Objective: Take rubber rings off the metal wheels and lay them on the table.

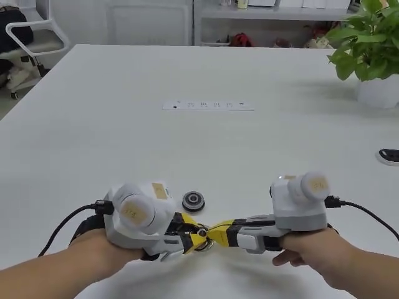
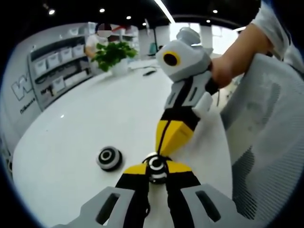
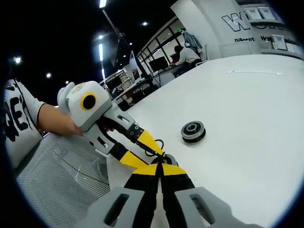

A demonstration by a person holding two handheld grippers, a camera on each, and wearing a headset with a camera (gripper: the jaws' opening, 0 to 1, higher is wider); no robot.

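Observation:
Near the table's front edge the two grippers meet tip to tip. My left gripper [image 1: 194, 237] [image 2: 156, 167] is shut on a small metal wheel [image 2: 156, 168] with a black rubber ring, held between its yellow-tipped jaws. My right gripper [image 1: 212, 235] [image 3: 161, 167] comes in from the right with its jaws pressed together on the rubber ring at the wheel's edge [image 3: 167, 159]. A second metal wheel [image 1: 193, 200] [image 2: 109, 158] [image 3: 193, 131], ring still on it, lies flat on the table just beyond the grippers.
A socket strip [image 1: 207, 105] is set into the middle of the white table [image 1: 124, 124]. A potted plant [image 1: 368, 43] stands at the back right, with a small black object [image 1: 389, 156] at the right edge. An office chair [image 1: 34, 31] stands at the back left.

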